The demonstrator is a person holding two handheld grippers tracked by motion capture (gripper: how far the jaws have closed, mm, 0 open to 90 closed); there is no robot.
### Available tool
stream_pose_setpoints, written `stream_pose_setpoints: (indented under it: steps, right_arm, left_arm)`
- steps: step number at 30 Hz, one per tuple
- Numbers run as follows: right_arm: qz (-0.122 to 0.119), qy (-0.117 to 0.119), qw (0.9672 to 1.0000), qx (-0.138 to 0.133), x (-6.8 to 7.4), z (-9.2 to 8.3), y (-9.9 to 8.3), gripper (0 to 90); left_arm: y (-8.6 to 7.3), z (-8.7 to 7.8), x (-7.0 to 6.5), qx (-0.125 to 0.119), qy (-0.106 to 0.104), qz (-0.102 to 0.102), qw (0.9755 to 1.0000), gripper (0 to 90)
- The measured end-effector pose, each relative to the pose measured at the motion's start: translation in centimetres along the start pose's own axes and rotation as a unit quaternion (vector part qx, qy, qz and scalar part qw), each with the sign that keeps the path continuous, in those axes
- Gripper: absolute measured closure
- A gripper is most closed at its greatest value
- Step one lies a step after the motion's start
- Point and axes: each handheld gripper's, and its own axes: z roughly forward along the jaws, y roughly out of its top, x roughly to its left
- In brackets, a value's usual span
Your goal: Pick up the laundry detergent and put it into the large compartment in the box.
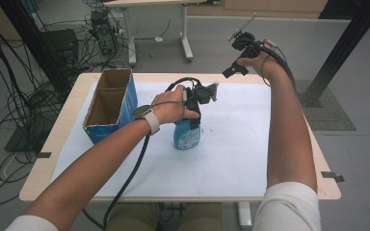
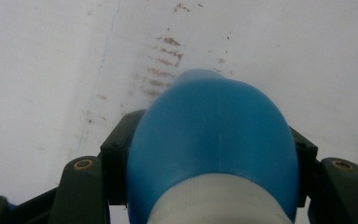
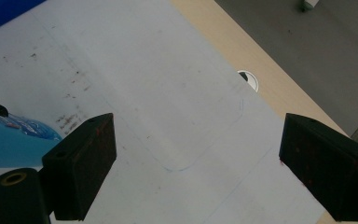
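Blue plastic spray bottle (image 2: 214,140), white at the neck, sits pinched between the jaws of the left hand-held gripper (image 1: 192,113), standing upright on the white worktop (image 1: 231,144) just beside the open blue cardboard box (image 1: 111,103), probably steadied for lifting. Raised clear over the far edge, the right hand-held gripper (image 3: 196,163) waits, jaws spread, holding nothing.

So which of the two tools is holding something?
The left tool. It is shut on the blue spray bottle standing on the white mat, one jaw on each side. The right tool is held up over the far edge, open and holding nothing.
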Motion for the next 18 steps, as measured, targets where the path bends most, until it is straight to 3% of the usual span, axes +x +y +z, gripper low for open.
stream_pose_setpoints:
  steps: [18]
  right_arm:
    - [0.001, -0.002, 1.0000, -0.001, 0.07, -0.24, -0.09, 11.1]
  left_arm:
    - [-0.04, 0.00, -0.05, -0.001, 0.001, -0.002, 1.0000, 37.9]
